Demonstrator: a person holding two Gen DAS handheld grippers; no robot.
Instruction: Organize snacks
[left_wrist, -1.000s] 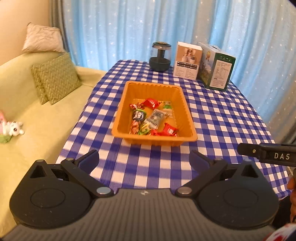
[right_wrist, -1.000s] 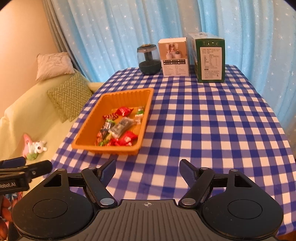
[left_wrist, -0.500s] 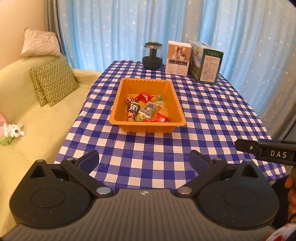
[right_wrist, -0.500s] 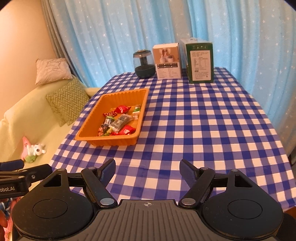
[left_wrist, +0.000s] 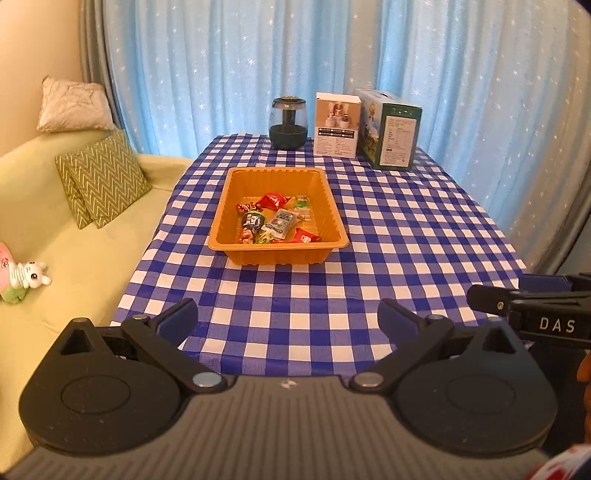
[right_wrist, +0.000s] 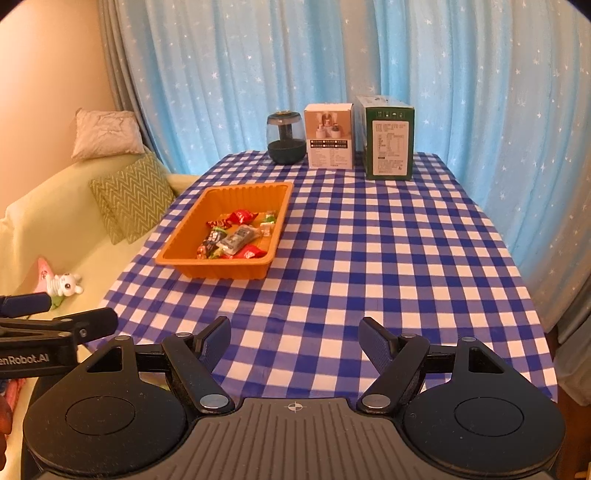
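The snacks (left_wrist: 275, 221) lie heaped in the orange tray (left_wrist: 221, 210), at 12 o'clock from our left gripper (left_wrist: 288, 317) and 11 o'clock from our right gripper (right_wrist: 295, 336), tray's long axis running away from us. We judge the left the nearer. Both grippers gape wide, holding nothing. Bare checked cloth (right_wrist: 369, 258) lies between; 2 boxes (right_wrist: 330, 136) and a dark jar (right_wrist: 286, 138) stand beyond.
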